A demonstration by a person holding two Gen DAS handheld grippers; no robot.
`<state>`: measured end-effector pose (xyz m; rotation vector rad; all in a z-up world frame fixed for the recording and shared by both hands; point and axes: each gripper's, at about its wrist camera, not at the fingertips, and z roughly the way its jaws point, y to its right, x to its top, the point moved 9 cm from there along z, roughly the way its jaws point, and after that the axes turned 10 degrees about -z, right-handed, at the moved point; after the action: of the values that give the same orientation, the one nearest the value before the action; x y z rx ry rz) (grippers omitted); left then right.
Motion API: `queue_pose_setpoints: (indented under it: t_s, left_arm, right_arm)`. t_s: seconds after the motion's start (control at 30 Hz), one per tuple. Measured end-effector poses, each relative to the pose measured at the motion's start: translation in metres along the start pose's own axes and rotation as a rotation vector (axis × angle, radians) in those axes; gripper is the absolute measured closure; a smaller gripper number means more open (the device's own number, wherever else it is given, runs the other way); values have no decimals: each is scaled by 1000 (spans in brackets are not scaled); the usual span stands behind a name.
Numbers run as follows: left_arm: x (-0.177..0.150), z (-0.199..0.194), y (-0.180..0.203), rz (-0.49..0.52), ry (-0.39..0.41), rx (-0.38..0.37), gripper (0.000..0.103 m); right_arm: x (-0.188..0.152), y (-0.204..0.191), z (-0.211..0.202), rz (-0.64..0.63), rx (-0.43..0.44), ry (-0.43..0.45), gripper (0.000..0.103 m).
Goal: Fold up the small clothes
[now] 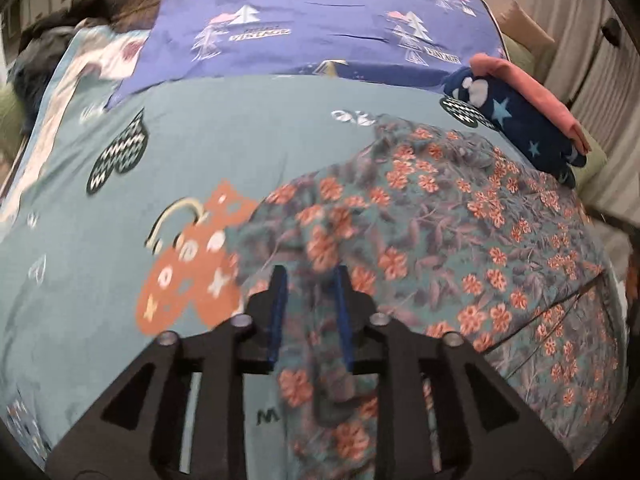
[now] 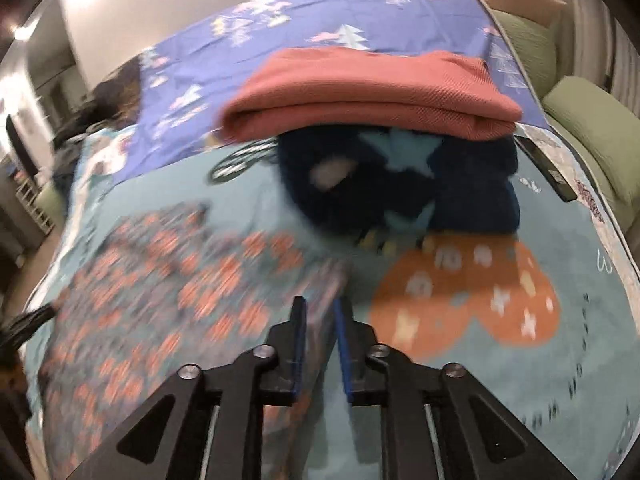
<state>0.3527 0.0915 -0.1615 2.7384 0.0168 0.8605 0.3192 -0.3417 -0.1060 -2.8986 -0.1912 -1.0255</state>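
Black linkages and blue-lined fingers of the left gripper are being seen closest to the lens, held over the floral garment. Its jaws are being kept partly spread, and the wrinkled floral cloth is lying between and under them; whether the pads are pressing on it cannot be told, because the picture is blurred there.

The floral garment is being spread out on the teal bedsheet, just beside an orange heart print on that sheet. At the far side of the garment, a folded dark blue garment with stars is resting, and a folded pink garment is lying on top of it. Behind the floral garment, a purple cover with tree prints is being seen.

In the right wrist view, the right gripper is being held at the edge of the floral garment, over the teal sheet. Its jaws are standing a little apart, with the blurred hem of the cloth between them; a real pinch cannot be confirmed.
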Motion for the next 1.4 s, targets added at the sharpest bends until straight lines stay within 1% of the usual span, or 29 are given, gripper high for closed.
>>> queue_pose_setpoints:
  t_s: [0.07,0.1,0.13,0.17,0.2,0.23,0.27,0.3,0.33,0.4,0.43,0.47,0.5,0.53,0.57,0.6,0.67,0.73,0.77,0.83,0.93,1.0,1.07,1.13,1.23,1.3,1.4]
  left_arm:
    - [0,-10,-4,-26,21,-5,61]
    - [-1,-17,-3,-32,33,-11,59]
    - [-4,-24,-1,-33,42,-18,54]
    - [-7,-29,2,-31,48,-22,48]
    - [-13,-33,4,-23,51,-19,46]
    - [-20,-34,4,-15,47,-11,45]
    - [-29,-34,4,-7,35,8,45]
    - [-38,-33,2,-7,21,21,45]
    - [-49,-34,-1,-15,6,27,45]
    - [-71,-38,-6,-38,-23,25,45]
    - [-79,-42,-8,-43,-28,24,45]
    - [-88,-49,-9,-48,-27,20,45]
    - [-94,-55,-9,-49,-24,16,45]
    - [-100,-62,-8,-48,-18,7,45]
    - [-104,-69,-6,-44,-12,-2,45]
    - [-108,-76,-3,-37,-5,-8,45]
    - [-118,-87,1,-35,6,-9,44]
    - [-127,-95,4,-47,3,-28,43]
    - [-134,-99,6,-57,-2,-44,42]
    - [-146,-104,8,-60,-10,-51,42]
    - [-163,-111,9,-35,-11,-32,41]
    - [-174,-115,10,-33,-14,-25,40]
    - [-184,-118,7,-56,-17,-19,40]
    - [-194,-120,5,-80,-11,-15,40]
    - [-212,-126,1,-108,-8,-24,40]
    - [-220,-132,0,-106,-1,-17,40]
    - [-236,-144,-4,-93,-15,-11,40]
  right_arm:
    - [-17,-20,-19,-85,-1,0,71]
    - [-24,-29,-25,-127,0,-3,60]
    - [-32,-36,-30,-171,2,-5,54]
    - [-40,-46,-31,-219,-5,-10,44]
    - [-50,-51,-29,-265,-32,-29,43]
    - [-58,-50,-19,-289,-81,-53,48]
    - [-63,-40,-13,-279,-144,-77,54]
    - [-71,-20,-8,-212,-184,-105,66]
    - [-75,-7,-6,-104,-116,-102,66]
    - [-81,14,-14,146,37,-67,66]
    - [-81,16,-19,181,66,-57,65]
    - [-84,14,-26,169,59,-52,65]
    - [-87,10,-32,139,30,-50,65]
    - [-89,6,-40,89,-17,-44,65]
    - [-92,0,-48,46,-40,-36,64]
    - [-96,-6,-54,28,-38,-29,64]
    - [-104,-13,-67,32,-15,-12,62]
    - [-119,-21,-80,59,27,-2,56]
    - [-128,-25,-85,69,50,-3,55]
    - [-141,-33,-92,74,72,-10,55]
    - [-164,-44,-106,84,87,-14,55]
    - [-182,-51,-118,105,113,-12,55]
    - [-195,-54,-122,119,136,-15,55]
    - [-206,-56,-126,126,141,-18,55]
    - [-223,-59,-134,146,161,-8,55]
    - [-232,-59,-142,158,175,-4,55]
    - [-246,-59,-151,171,194,-4,55]
